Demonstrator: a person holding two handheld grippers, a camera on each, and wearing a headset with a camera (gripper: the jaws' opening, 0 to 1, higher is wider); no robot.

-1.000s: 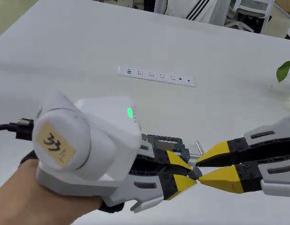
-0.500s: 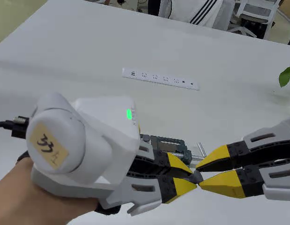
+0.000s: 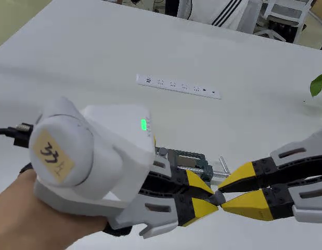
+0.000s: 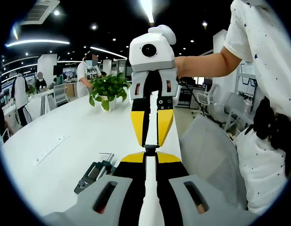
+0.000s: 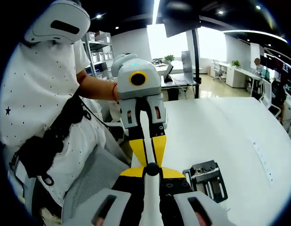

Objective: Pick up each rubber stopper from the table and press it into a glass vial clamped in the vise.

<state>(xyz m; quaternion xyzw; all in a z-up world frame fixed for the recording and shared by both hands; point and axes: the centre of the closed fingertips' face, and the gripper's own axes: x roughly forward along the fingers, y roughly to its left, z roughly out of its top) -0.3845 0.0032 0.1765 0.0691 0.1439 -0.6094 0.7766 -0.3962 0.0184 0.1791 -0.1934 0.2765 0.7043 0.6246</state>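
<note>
A small dark grey rubber stopper (image 3: pixel 218 197) hangs in the air between two gripper tips that meet head on. My left gripper (image 3: pixel 211 200) comes in from the left, shut, with its yellow fingertips pinching one side of the stopper (image 4: pixel 150 149). From the right, my right gripper (image 3: pixel 223 195) is shut on the other side of the stopper (image 5: pixel 152 169). A small grey vise (image 3: pixel 188 158) sits on the white table just behind the tips, also seen as the vise (image 4: pixel 95 172) and the vise (image 5: pixel 208 176). I cannot make out a glass vial in it.
A white power strip (image 3: pixel 177 86) lies further back on the table (image 3: pixel 88 62). A potted plant (image 4: pixel 106 89) stands at the table's right end. A grey mesh chair (image 5: pixel 89 183) and the person's body are close to the near edge.
The head camera has shifted a little. Both grippers stay tip to tip on the stopper above the vise, with no clear move.
</note>
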